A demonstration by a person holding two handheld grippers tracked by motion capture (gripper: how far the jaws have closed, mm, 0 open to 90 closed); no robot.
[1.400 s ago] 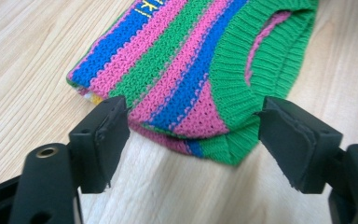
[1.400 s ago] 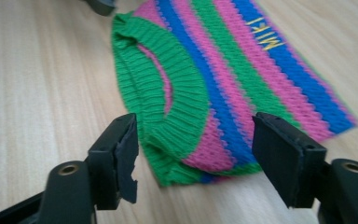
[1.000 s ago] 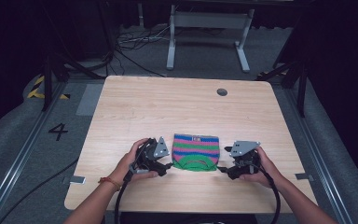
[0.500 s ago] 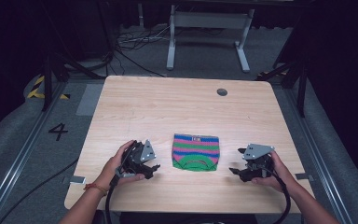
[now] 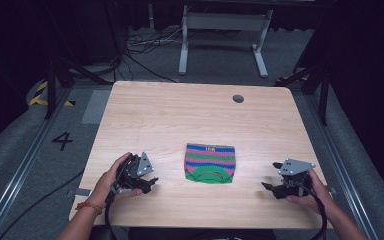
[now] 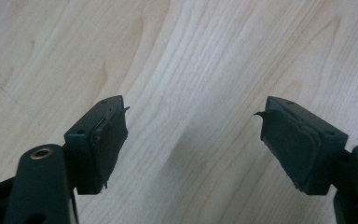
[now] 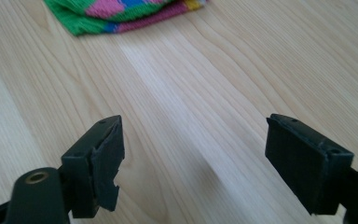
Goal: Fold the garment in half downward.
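Both grippers wide, empty: left gripper (image 5: 152, 182), right gripper (image 5: 266, 186). Striped cloth (image 5: 209, 163) folded between them; approach its 9 and 3 o'clock edges level.

Black grippers (image 5: 150, 184) with grey three-cornered plates; orange wristband (image 5: 83, 206).

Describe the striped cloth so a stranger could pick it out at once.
Start at the wooden table and look to its near half, between the left gripper and the right gripper. The folded cloth lies flat there, touching neither. It is the one brightly coloured thing on the table, knitted in green, pink and blue stripes, with a green edge nearest the person.
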